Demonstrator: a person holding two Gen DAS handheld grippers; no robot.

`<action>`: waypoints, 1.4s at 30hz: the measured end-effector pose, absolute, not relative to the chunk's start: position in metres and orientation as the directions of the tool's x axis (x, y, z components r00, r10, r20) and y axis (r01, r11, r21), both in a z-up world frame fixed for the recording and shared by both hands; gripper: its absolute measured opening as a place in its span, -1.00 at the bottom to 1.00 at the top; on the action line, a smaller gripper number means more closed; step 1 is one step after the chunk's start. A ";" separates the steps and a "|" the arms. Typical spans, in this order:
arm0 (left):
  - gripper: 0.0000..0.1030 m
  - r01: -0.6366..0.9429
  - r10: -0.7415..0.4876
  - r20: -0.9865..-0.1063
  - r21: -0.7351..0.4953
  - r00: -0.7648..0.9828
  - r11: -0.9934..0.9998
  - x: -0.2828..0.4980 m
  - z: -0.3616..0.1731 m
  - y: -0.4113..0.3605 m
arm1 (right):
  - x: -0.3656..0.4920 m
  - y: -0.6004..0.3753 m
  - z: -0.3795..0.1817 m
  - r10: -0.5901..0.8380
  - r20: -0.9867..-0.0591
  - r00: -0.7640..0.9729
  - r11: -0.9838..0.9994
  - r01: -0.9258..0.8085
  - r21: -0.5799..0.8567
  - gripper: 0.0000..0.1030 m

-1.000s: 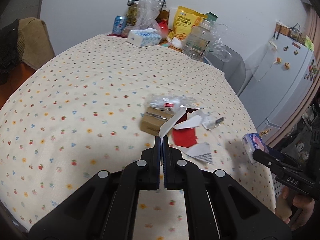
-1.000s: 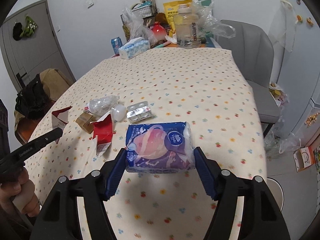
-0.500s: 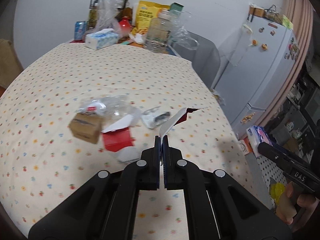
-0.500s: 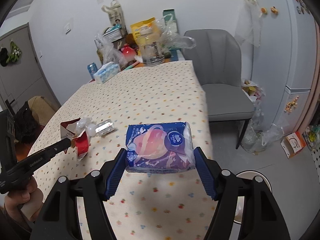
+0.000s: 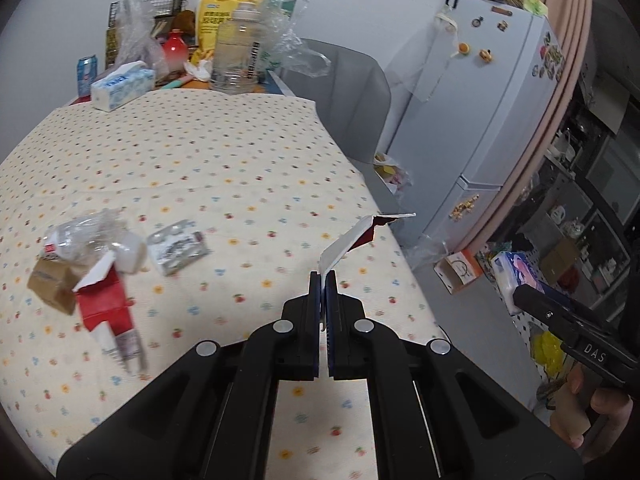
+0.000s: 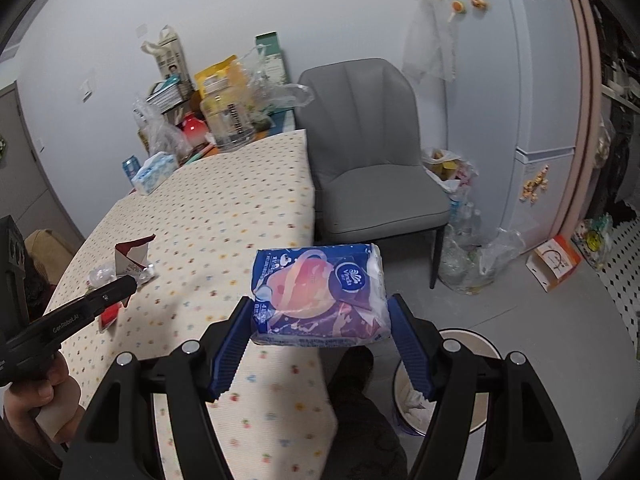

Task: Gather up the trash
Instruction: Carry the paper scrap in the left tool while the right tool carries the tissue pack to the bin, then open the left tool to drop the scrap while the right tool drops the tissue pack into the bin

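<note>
My left gripper (image 5: 322,280) is shut on a torn red-and-white carton piece (image 5: 352,242) and holds it above the table's right edge; it also shows in the right wrist view (image 6: 132,256). My right gripper (image 6: 320,316) is shut on a blue tissue pack (image 6: 318,294), held beyond the table edge, above a round bin (image 6: 452,384) on the floor. The pack also shows in the left wrist view (image 5: 516,276). On the tablecloth (image 5: 192,168) lie a red carton (image 5: 106,304), a brown box (image 5: 52,286), a crumpled clear bottle (image 5: 86,232) and a blister pack (image 5: 178,246).
A grey chair (image 6: 372,152) stands by the table's far right side. A fridge (image 5: 492,112) stands to the right. Plastic bags (image 6: 472,256) and an orange box (image 6: 554,264) lie on the floor. A tissue box (image 5: 122,86), bottles and snack bags crowd the table's far end.
Both grippers have swung right, off the table's middle toward its right edge and the floor. The bin has come into the right wrist view. Both grips are unchanged.
</note>
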State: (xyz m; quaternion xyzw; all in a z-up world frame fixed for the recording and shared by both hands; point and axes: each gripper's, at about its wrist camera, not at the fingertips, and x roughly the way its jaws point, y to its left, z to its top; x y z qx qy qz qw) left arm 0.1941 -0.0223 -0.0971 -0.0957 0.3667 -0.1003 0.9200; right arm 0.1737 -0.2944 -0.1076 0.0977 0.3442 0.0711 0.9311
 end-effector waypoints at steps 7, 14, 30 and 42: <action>-0.93 0.167 -0.282 -0.671 -0.232 0.686 0.958 0.208 -0.099 -0.061 | 0.175 -0.337 -0.118 0.152 -0.635 0.758 0.971 0.007 0.240 0.30; -0.93 0.218 -0.309 -0.682 -0.219 0.663 0.951 0.218 -0.099 -0.096 | 0.182 -0.376 -0.132 0.069 -0.638 0.767 0.967 0.105 0.231 0.85; -0.93 0.411 -0.409 -0.735 -0.193 0.541 0.891 0.236 -0.114 -0.213 | 0.129 -0.474 -0.157 -0.001 -0.646 0.764 0.902 0.279 0.330 0.85; 0.10 0.549 -0.464 -0.783 -0.191 0.414 0.814 0.244 -0.143 -0.320 | 0.086 -0.526 -0.156 -0.089 -0.642 0.762 0.849 0.395 0.351 0.85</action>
